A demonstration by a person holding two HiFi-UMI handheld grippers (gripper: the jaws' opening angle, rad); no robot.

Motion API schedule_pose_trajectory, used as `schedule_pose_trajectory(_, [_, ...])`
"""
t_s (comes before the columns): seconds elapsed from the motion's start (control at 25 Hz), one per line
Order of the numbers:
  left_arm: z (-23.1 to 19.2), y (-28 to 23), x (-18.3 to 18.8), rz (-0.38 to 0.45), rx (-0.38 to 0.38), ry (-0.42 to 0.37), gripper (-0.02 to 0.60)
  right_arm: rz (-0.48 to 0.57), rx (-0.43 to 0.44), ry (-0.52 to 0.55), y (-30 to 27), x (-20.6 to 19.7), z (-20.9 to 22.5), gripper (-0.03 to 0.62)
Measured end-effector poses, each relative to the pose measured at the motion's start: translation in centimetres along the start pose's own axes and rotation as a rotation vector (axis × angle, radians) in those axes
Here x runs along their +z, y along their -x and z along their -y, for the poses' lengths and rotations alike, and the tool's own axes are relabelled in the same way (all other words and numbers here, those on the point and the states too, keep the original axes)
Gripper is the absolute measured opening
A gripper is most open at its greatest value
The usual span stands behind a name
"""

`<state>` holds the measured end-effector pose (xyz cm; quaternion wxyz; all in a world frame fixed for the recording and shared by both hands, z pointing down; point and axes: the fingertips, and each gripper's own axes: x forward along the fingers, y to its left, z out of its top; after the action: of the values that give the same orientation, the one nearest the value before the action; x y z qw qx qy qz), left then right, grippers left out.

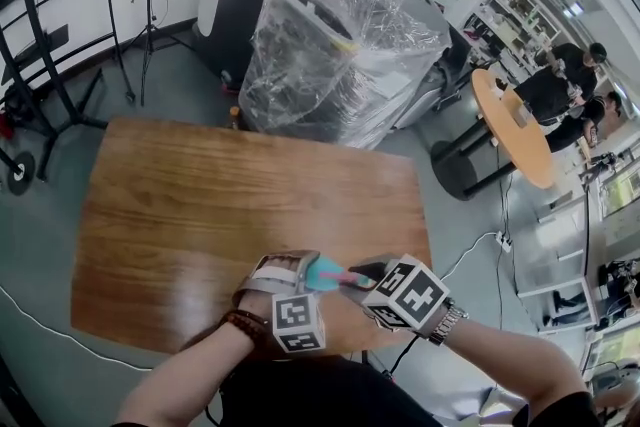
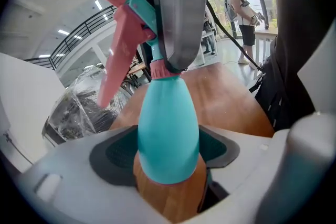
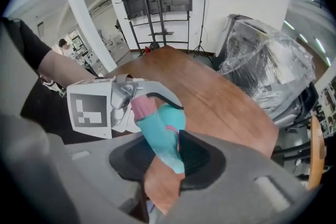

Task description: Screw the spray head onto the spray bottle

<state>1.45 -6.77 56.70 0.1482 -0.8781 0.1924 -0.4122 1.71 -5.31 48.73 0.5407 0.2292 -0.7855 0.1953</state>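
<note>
A teal spray bottle (image 2: 168,134) sits between the pads of my left gripper (image 2: 168,152), which is shut on its body. On its neck is the spray head (image 2: 137,13), teal with a pink trigger (image 2: 118,55). My right gripper (image 3: 165,157) is shut on that spray head (image 3: 160,139), with the bottle (image 3: 176,118) just beyond it. One grey finger (image 2: 181,8) of the right gripper shows against the head in the left gripper view. In the head view both grippers, left (image 1: 300,273) and right (image 1: 368,273), meet over the near edge of the wooden table (image 1: 230,205).
A plastic-wrapped machine (image 1: 340,55) stands behind the table's far edge. A black stand (image 1: 50,45) is at the far left. A round orange table (image 1: 515,125) with people (image 1: 570,85) beside it is at the right. A cable (image 1: 470,250) lies on the floor.
</note>
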Motion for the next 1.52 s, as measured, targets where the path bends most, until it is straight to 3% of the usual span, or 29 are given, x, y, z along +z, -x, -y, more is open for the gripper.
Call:
schedule_pose_trajectory(0.2, [0.2, -0.3, 0.5, 0.041, -0.027, 0.073, 0.376, 0.006, -0.046, 0.102, 0.0, 0.3, 0.0, 0.123])
schedule_pose_trajectory(0.28, [-0.1, -0.4, 0.5, 0.052, -0.035, 0.111, 0.377, 0.022, -0.063, 0.138, 0.1, 0.8, -0.1, 0.195])
schedule_pose_trajectory(0.48, [-1.6, -1.2, -0.6, 0.071, -0.041, 0.262, 0.380, 0.097, -0.140, 0.185, 1.9, 2.0, 0.9, 0.225])
schedule_pose_trajectory(0.76, [-5.5, -2.8, -4.0, 0.102, 0.059, 0.507, 0.385, 0.179, -0.217, 0.082, 3.9, 1.2, 4.0, 0.225])
schedule_pose_trajectory(1.0, [-7.9, -4.1, -6.5, 0.118, 0.134, 0.639, 0.387, 0.265, -0.217, -0.048, 4.2, 0.1, 4.7, 0.225])
schedule_pose_trajectory(1.2, [-8.9, -4.9, -7.2, 0.138, 0.162, 0.676, 0.387, 0.306, -0.199, -0.072, 3.3, -0.5, 3.9, 0.224])
schedule_pose_trajectory(1.52, [-9.1, -5.4, -7.3, 0.120, 0.181, 0.642, 0.396, 0.351, -0.180, -0.065, 2.8, -0.1, 3.7, 0.224])
